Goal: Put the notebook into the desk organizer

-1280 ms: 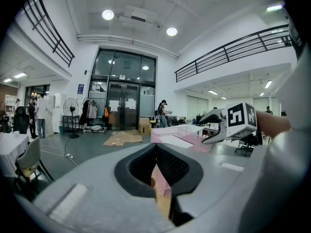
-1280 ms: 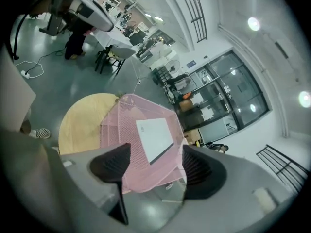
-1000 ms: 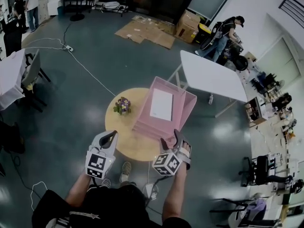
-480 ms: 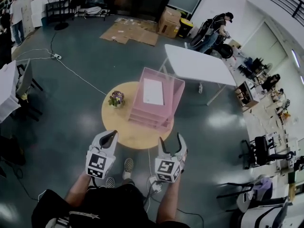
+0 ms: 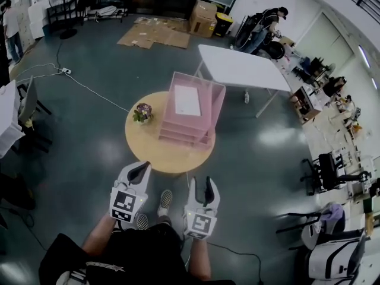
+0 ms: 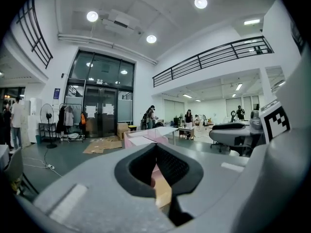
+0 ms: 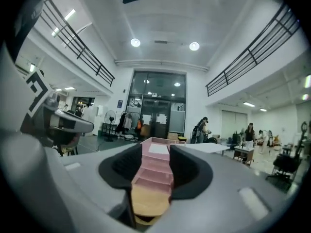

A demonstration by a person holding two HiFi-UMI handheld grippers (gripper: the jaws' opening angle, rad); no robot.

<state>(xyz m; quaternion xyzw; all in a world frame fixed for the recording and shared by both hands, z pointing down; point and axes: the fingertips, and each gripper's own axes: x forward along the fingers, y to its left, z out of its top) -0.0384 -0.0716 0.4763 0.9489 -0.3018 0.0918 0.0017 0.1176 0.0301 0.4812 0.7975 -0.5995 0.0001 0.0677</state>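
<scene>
Round wooden table (image 5: 148, 153) dead ahead of you, and the notebook (image 5: 185, 100) lies in the top tray of the pink desk organizer (image 5: 205, 138), well beyond both grippers. Your right gripper (image 5: 200, 183) has just been closing on nothing. Your left gripper (image 5: 142, 168) is slightly parted and empty. Draw back level and clear of the table.

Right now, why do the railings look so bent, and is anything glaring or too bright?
Left gripper view: the wide-angle lens bows the balcony railing, and the ceiling lights blow out white. Right gripper view: the upper railing curves likewise, and the corners go black. Head view: lamp glare smears the glossy floor.
</scene>
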